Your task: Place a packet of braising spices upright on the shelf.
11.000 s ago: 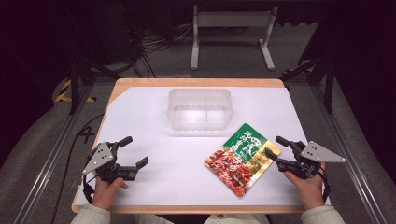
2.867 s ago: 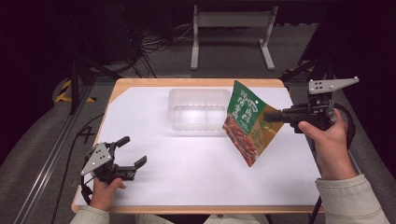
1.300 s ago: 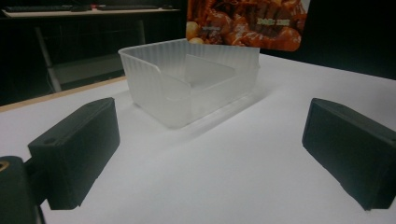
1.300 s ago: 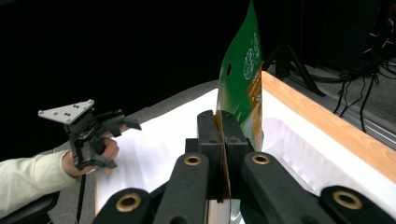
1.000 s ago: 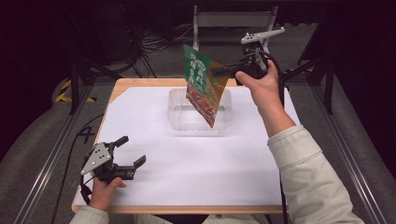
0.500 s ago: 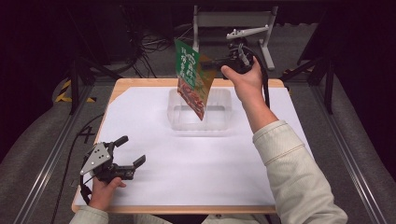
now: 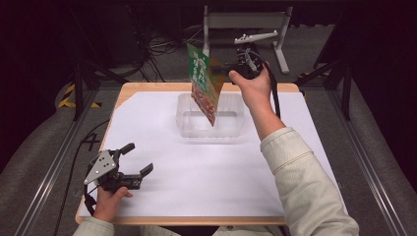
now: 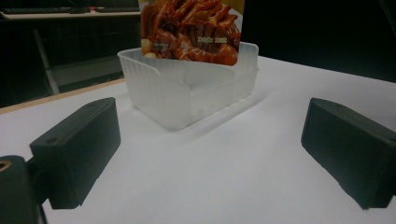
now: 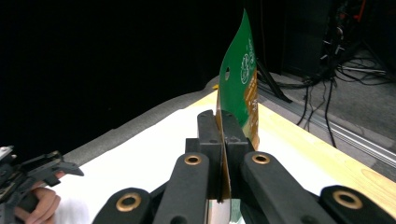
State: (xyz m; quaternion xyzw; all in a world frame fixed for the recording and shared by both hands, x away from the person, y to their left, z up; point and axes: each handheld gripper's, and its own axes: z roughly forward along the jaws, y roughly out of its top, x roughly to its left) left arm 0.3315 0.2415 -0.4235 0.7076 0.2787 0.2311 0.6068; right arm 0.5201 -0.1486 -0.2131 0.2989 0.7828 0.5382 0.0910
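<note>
A green food pouch printed with a red dish hangs edge-on from my right gripper, which is shut on its edge. The pouch's lower corner dips over the clear plastic tub at the back middle of the table. In the right gripper view the pouch rises from between my right gripper's closed jaws. My left gripper rests open near the front left of the white sheet, nothing between its fingers. The left gripper view looks at the tub with the pouch hanging into it.
A white sheet covers the wooden table. A metal stand and cables lie on the floor behind the table. The person's right forearm stretches across the right half of the sheet.
My right gripper carried the pouch from the front right of the table, up and back, then leftward and slightly down over the tub. The left gripper stayed put.
</note>
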